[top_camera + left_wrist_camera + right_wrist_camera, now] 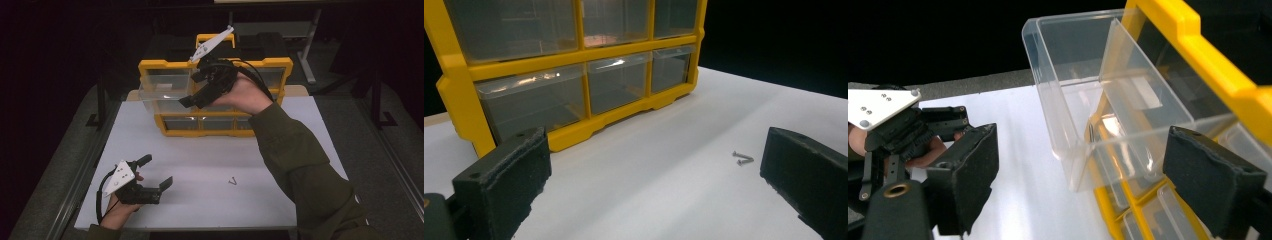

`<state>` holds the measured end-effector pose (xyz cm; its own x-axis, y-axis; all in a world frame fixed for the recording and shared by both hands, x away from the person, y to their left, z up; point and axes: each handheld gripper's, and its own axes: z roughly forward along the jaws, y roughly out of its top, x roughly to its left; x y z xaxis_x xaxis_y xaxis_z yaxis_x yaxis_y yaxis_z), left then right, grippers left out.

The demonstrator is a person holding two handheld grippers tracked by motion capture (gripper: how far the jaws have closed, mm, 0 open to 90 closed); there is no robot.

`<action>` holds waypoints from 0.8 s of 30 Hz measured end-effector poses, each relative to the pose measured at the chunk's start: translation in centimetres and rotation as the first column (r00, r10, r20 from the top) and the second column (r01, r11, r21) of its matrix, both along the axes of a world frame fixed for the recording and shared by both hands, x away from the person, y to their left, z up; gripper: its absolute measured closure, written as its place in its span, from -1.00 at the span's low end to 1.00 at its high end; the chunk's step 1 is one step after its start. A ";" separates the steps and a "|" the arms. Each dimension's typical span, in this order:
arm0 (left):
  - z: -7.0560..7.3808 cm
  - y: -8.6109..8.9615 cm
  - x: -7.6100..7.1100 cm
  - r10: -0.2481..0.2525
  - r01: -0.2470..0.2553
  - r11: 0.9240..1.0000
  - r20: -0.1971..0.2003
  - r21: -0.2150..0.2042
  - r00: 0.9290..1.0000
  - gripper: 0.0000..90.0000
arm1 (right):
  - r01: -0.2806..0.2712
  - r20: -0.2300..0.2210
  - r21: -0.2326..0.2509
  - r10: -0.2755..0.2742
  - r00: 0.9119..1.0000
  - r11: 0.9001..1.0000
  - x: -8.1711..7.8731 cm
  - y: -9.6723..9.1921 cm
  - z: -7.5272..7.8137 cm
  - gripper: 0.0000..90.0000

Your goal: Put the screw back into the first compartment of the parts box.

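Top-left clear plastic drawer (1098, 100) stands pulled out of the yellow-framed organiser cabinet (272, 64). My right gripper (192, 98) hangs just beside it, jaws wide, nothing between them. Left gripper (156, 172) rests low on the white table (210, 200), jaws wide and empty. Small metal screws (742, 158) lie loose on the table, well apart from the cabinet. Drawer-opening looks finished; I judge the next move is picking up the screws, which calls for a narrow pinch.

In the high view the right gripper (192, 100) and hand cover the cabinet's (165, 65) upper middle drawers. The screws (233, 181) on the table are too small to count there. In the right gripper view the drawer's (1083, 100) inner end and the cabinet run off the right edge.
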<state>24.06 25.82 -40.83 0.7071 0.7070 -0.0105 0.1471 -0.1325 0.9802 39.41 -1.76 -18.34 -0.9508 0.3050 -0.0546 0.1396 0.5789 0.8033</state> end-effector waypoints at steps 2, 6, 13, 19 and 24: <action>0.0 0.1 0.0 0.000 0.000 1.000 0.003 0.004 1.000 -1.00 | -0.004 0.002 0.007 0.004 1.000 1.000 -0.1 -0.3 -0.4 -0.70; 0.0 0.0 0.0 0.001 -0.001 1.000 -0.002 -0.001 1.000 -1.00 | 0.008 -0.004 0.020 -0.008 1.000 1.000 -0.4 -0.9 -1.3 -0.71; 0.0 -0.1 0.0 0.003 -0.003 1.000 0.000 -0.017 1.000 -1.00 | -0.001 0.005 0.033 0.000 1.000 0.999 -1.2 -1.6 -2.5 -0.79; 0.0 -0.1 0.0 0.005 -0.005 1.000 0.000 -0.020 1.000 -1.00 | 0.006 0.002 0.045 -0.006 1.000 0.999 -1.6 -2.2 -3.4 -0.82; 0.0 0.0 0.0 0.004 -0.004 1.000 0.002 -0.011 1.000 -1.00 | 0.008 -0.011 0.044 -0.008 1.000 0.999 -1.9 -2.8 -4.6 -0.82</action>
